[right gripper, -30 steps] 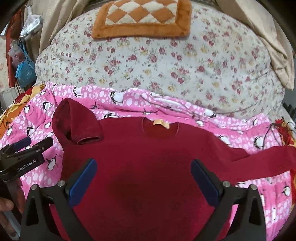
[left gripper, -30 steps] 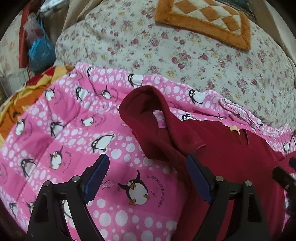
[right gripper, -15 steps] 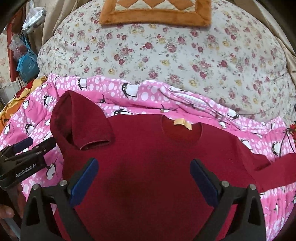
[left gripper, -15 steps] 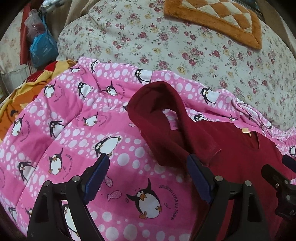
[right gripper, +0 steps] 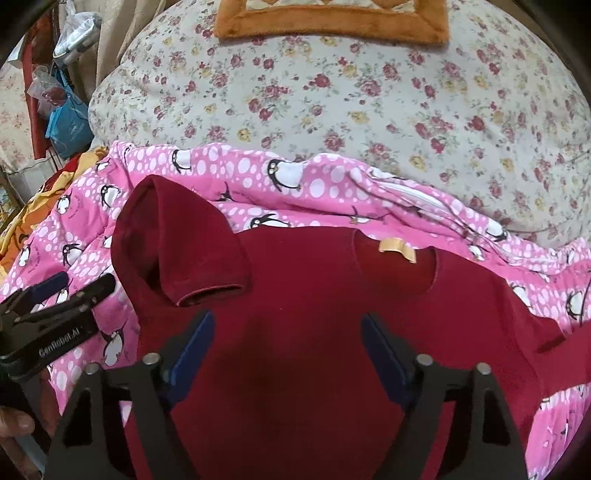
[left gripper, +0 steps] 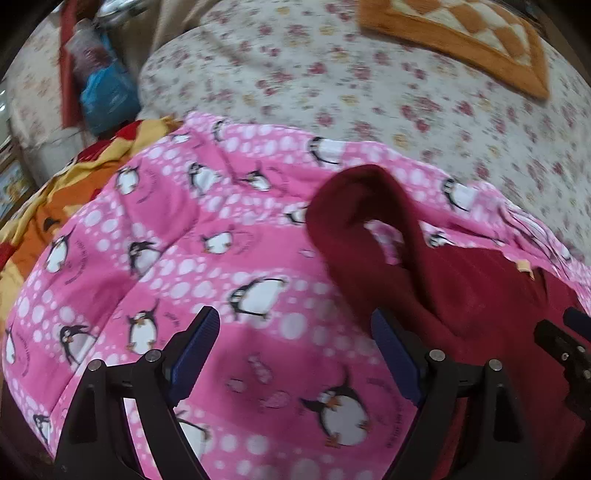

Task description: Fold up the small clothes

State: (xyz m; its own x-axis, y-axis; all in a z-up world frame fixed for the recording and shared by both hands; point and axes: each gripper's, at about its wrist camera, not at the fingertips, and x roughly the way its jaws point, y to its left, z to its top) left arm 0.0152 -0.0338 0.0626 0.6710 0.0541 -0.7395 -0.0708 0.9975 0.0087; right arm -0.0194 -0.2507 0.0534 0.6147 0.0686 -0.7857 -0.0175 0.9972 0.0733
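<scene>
A dark red sweater (right gripper: 325, 280) lies flat on a pink penguin blanket (right gripper: 314, 184), its tan neck label (right gripper: 397, 248) facing up. Its left sleeve (right gripper: 184, 240) is folded over onto the chest; the other sleeve (right gripper: 576, 354) trails off to the right. My right gripper (right gripper: 287, 318) hovers over the chest with its jaws closing, and no cloth is pinched between them. In the blurred left wrist view, my left gripper (left gripper: 291, 317) stands open above the blanket (left gripper: 184, 240), with the folded sleeve (left gripper: 354, 206) just beyond its right finger. The left gripper (right gripper: 55, 295) also shows beside the sweater's left edge.
Floral bedding (right gripper: 369, 92) rises behind the blanket, with an orange checked cushion (right gripper: 332, 22) on top. A blue bag (right gripper: 68, 125) hangs at the far left. Orange and yellow cloth (left gripper: 37, 214) lies left of the blanket. A person's finger (right gripper: 14, 432) shows at the lower left.
Both grippers have moved forward and lower toward the sweater's top. The right gripper's jaws have narrowed. The left gripper's jaws stay as wide as before.
</scene>
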